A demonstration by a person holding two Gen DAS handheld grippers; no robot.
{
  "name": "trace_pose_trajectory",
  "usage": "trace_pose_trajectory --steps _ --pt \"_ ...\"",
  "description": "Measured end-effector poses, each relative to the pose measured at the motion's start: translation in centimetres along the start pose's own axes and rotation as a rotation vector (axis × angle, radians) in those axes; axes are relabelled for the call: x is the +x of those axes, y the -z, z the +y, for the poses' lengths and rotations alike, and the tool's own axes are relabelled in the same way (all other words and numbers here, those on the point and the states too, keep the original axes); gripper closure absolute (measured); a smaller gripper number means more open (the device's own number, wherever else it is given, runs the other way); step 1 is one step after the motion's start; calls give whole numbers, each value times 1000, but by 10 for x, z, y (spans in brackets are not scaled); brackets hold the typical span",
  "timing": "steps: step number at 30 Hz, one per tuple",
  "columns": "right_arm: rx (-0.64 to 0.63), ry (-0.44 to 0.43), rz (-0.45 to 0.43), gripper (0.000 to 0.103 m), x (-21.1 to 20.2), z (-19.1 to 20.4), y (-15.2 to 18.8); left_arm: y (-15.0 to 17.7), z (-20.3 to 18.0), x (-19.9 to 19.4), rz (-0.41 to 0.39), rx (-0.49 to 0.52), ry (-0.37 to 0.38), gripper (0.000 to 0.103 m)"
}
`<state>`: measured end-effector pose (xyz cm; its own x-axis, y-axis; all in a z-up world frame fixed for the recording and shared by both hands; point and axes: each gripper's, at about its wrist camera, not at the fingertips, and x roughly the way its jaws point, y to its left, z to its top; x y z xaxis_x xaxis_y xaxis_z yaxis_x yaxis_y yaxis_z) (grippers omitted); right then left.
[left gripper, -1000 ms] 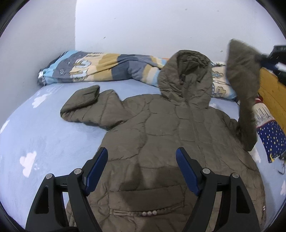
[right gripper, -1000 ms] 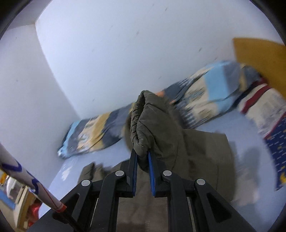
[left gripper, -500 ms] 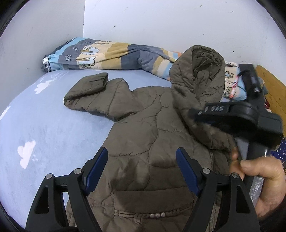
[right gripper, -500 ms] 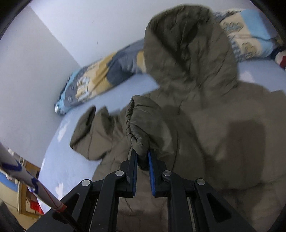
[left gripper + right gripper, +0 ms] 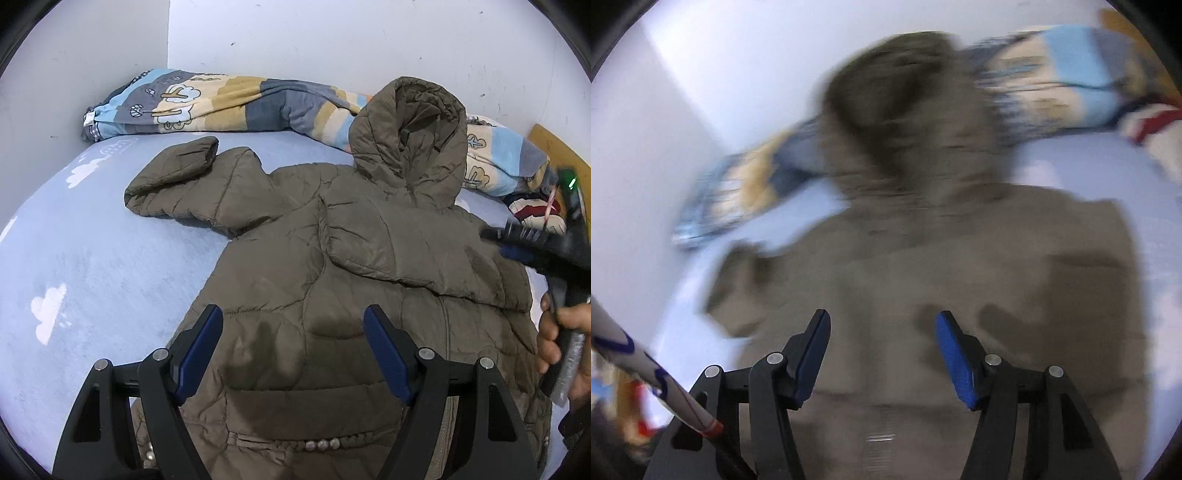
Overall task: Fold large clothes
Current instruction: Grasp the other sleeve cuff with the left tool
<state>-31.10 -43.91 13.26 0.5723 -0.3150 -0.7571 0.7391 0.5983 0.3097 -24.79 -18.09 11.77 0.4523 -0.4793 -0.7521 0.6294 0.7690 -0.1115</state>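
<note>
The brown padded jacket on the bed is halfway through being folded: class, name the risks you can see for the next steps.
1. One sleeve lies folded across the brown padded jacket; the right hand-held gripper has just opened and let it go, so the puffy sleeve may spring back.
2. The other sleeve is still spread on the blue sheet.
3. The hood leans on the striped blanket and could snag.

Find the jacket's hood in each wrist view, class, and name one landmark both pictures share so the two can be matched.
Left wrist view: the hood stands upper right of centre, propped against the striped blanket.
Right wrist view: the hood is at upper centre, blurred by motion.
Shared landmark: the striped blanket along the wall, running behind the hood in both pictures.
</note>
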Motion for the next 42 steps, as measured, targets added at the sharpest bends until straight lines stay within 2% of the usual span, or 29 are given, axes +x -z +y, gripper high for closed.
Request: trace_pose_trajectory --steps 2,4,5,6,10,13,14,16,18,20,22,25,29,33,35,39,42 --pt "-27 196 26 39 13 -25 3 1 -2 1 3 8 -2 25" --pt "-9 266 102 39 32 -47 11 1 -3 3 5 14 -4 25" --pt "14 251 150 38 45 -59 18 1 -3 4 8 17 -4 25" --pt "18 232 161 38 50 -64 22 1 -4 6 13 19 -7 25" --pt "-11 244 159 37 46 -60 19 0 -3 7 17 13 -2 25" --pt "-1 174 47 36 13 -42 11 -1 -2 4 9 15 -4 25" --pt "-13 150 36 29 5 -34 13 -1 -2 3 9 14 -2 25" --pt "-46 136 92 23 7 -22 23 -1 -2 3 12 14 0 25" --pt "-80 127 207 23 22 -16 43 -1 -1 1 11 18 0 25" --pt "-121 179 287 23 31 -11 66 -1 0 -1 7 24 -2 25" --pt "-126 168 234 23 11 -6 75 -4 4 -4 -6 25 -6 25" --pt "-111 58 150 23 -44 0 95 -12 13 -3 -15 28 -21 25" --pt "-146 5 73 23 -90 -2 135 -30 33 2 -35 19 -61 25" --pt "-182 18 28 23 -90 -11 142 -47 59 11 -58 34 -134 25" --pt "-147 -9 33 23 -84 -16 135 -57 84 22 -63 12 -196 25" --pt "-105 -67 30 23 -88 -23 124 -77 132 45 -92 -38 -264 25" --pt "-124 -54 9 23 -97 -21 122 -90 156 68 -97 -4 -265 25"
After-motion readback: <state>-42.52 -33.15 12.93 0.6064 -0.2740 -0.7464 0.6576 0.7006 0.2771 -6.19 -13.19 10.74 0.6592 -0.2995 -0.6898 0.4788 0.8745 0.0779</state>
